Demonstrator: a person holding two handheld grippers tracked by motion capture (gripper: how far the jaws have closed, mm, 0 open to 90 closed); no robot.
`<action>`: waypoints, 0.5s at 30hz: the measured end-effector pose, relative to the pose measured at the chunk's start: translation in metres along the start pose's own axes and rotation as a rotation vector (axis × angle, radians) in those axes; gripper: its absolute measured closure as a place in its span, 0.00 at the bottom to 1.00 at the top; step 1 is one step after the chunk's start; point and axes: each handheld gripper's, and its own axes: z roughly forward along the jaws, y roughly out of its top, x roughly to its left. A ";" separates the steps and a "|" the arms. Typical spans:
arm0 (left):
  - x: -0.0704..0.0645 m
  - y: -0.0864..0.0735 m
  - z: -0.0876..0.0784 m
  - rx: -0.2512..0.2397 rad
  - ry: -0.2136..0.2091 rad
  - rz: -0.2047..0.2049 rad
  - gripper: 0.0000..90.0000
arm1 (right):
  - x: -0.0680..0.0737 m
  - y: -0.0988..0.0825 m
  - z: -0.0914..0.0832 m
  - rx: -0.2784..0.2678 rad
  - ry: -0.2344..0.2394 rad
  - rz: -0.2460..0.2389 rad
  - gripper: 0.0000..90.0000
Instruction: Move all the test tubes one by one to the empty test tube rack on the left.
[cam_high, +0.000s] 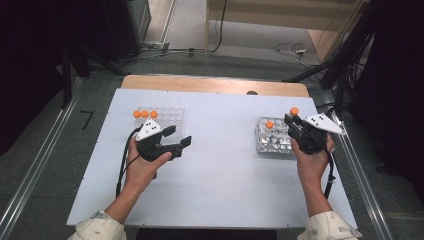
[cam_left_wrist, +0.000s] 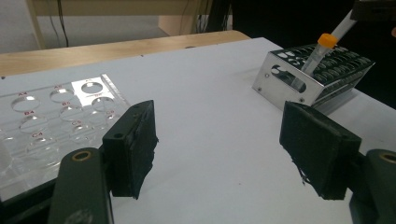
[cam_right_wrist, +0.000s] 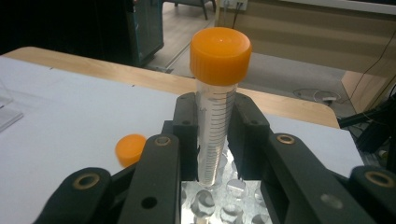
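My right gripper (cam_high: 292, 120) is shut on a clear graduated tube (cam_right_wrist: 215, 135) with an orange cap (cam_high: 294, 111), held upright just above the metal rack (cam_high: 274, 142). A second orange-capped tube (cam_high: 270, 124) stands in that rack, leaning a little (cam_left_wrist: 314, 58). My left gripper (cam_high: 180, 136) hovers open over the white board, its black pads (cam_left_wrist: 133, 144) wide apart with nothing between them. To its left lies a clear plastic rack (cam_left_wrist: 56, 112) with labelled holes. Three orange-capped tubes (cam_high: 144, 114) stand along the far edge of the clear rack (cam_high: 170, 117).
The white board (cam_high: 225, 185) lies on a wooden table whose far edge (cam_high: 215, 84) shows beyond it. Bare board stretches between the two racks and toward the person. Cables and stands crowd the floor at the back and right.
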 end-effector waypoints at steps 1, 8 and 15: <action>0.000 0.000 0.000 0.000 0.000 -0.001 0.32 | 0.001 -0.001 -0.003 0.002 0.008 -0.001 0.80; -0.002 0.000 0.000 0.001 -0.004 0.002 0.32 | 0.019 -0.011 -0.023 0.021 0.097 -0.024 0.80; -0.007 0.003 -0.001 -0.019 -0.014 0.008 0.32 | 0.049 -0.011 -0.025 0.025 0.198 -0.052 0.80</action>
